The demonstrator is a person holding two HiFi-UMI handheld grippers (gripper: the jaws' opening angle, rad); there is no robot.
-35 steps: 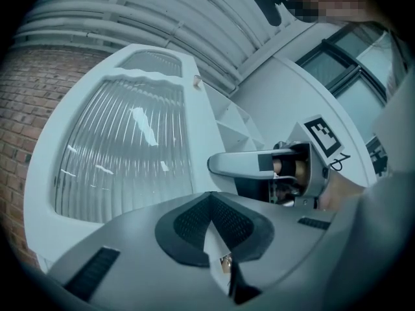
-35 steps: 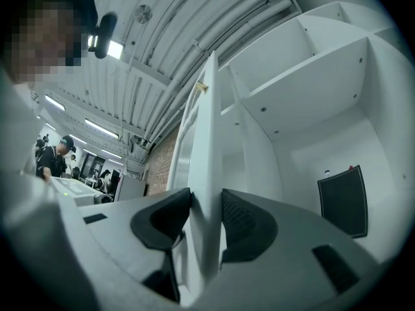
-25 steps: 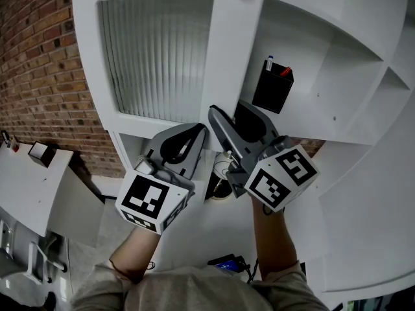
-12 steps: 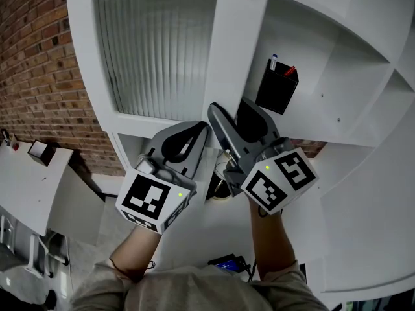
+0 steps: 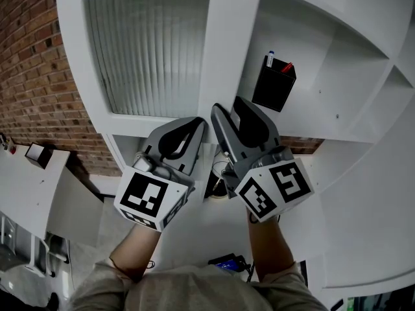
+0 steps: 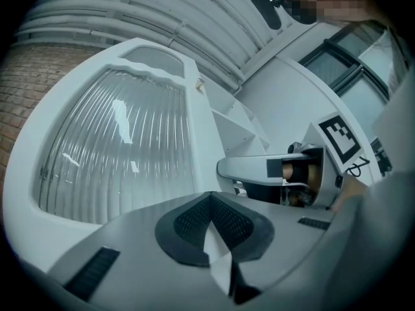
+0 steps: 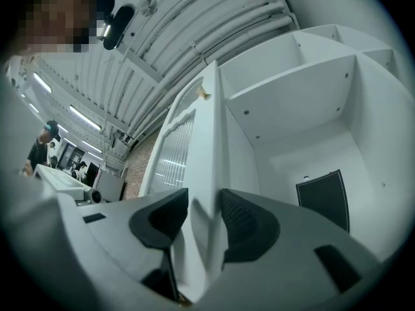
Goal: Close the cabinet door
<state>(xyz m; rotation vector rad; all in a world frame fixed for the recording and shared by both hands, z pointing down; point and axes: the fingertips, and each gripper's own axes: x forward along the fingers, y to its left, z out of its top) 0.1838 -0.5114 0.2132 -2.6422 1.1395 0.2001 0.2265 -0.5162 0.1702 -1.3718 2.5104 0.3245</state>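
The white cabinet door (image 5: 230, 57) with its ribbed glass pane (image 5: 152, 50) stands open, hinged out from the shelf unit. My right gripper (image 5: 227, 109) straddles the door's free edge (image 7: 207, 141). Its jaws have just been opening, the edge sits between the pads, and a thin gap shows at the left pad (image 7: 165, 216). My left gripper (image 5: 198, 125) hangs just left of it, below the door's bottom rail, pads together (image 6: 211, 199) with nothing between them. A small brass knob (image 7: 203, 94) sits high on the door's edge.
A black pen holder (image 5: 272, 83) with pens stands on the open shelf (image 5: 324, 118) behind the door. More white shelf compartments (image 5: 369, 57) lie to the right. A brick wall (image 5: 32, 76) and a white table (image 5: 32, 186) are at the left.
My right gripper has rolled a little, and its marker cube has dropped lower and to the left. The left gripper has stayed put. The door looks about as far open as before.
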